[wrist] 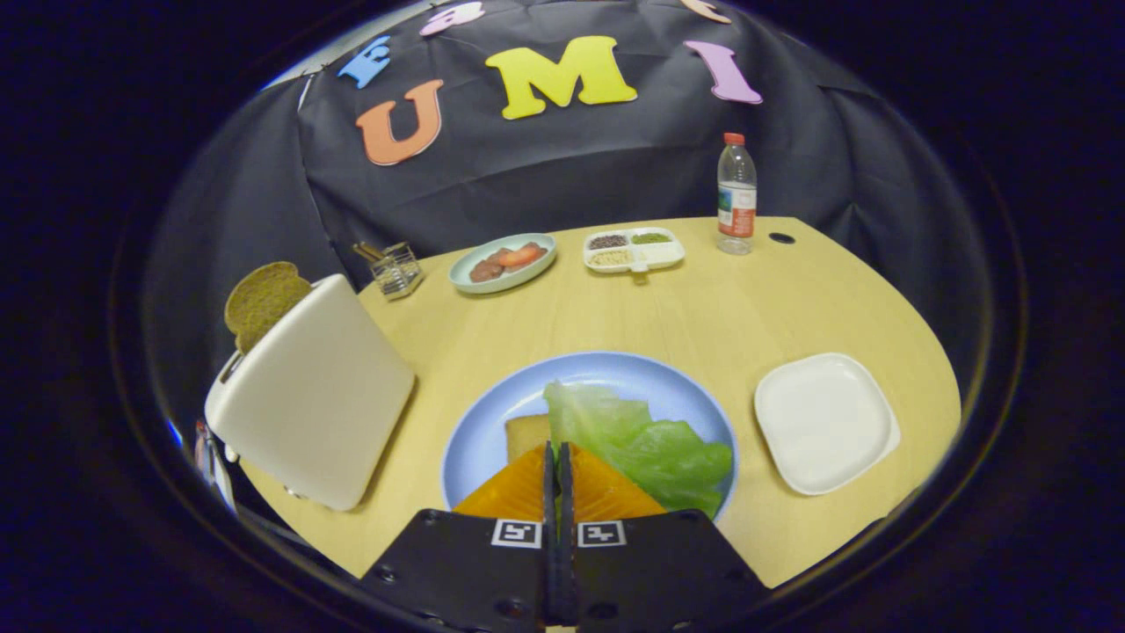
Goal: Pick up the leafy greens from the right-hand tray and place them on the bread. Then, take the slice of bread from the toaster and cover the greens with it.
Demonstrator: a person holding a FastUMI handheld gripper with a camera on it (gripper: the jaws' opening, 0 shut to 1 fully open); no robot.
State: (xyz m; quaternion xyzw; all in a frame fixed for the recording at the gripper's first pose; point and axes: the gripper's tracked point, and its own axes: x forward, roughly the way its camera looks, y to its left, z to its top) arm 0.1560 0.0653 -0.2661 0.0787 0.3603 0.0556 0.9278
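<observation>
Gripper view: tongs (559, 466) appear clenched together, apparently pinching nothing. Leafy greens (642, 440) lie limp over the bread (526, 435) on the blue plate (492, 413). The toaster (308, 391) slice (260, 301), likely light, stiff, crumbly, stands upright; grip its exposed top edge.

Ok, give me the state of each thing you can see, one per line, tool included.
tool: fingers shut together, holding nothing, over the blue plate
leafy greens: lying on the bread
bread: on the blue plate, partly covered by the greens
slice of bread: sticking up out of the toaster, not yet taken
white tray: empty, right of the plate
bottle: upright, capped
</observation>
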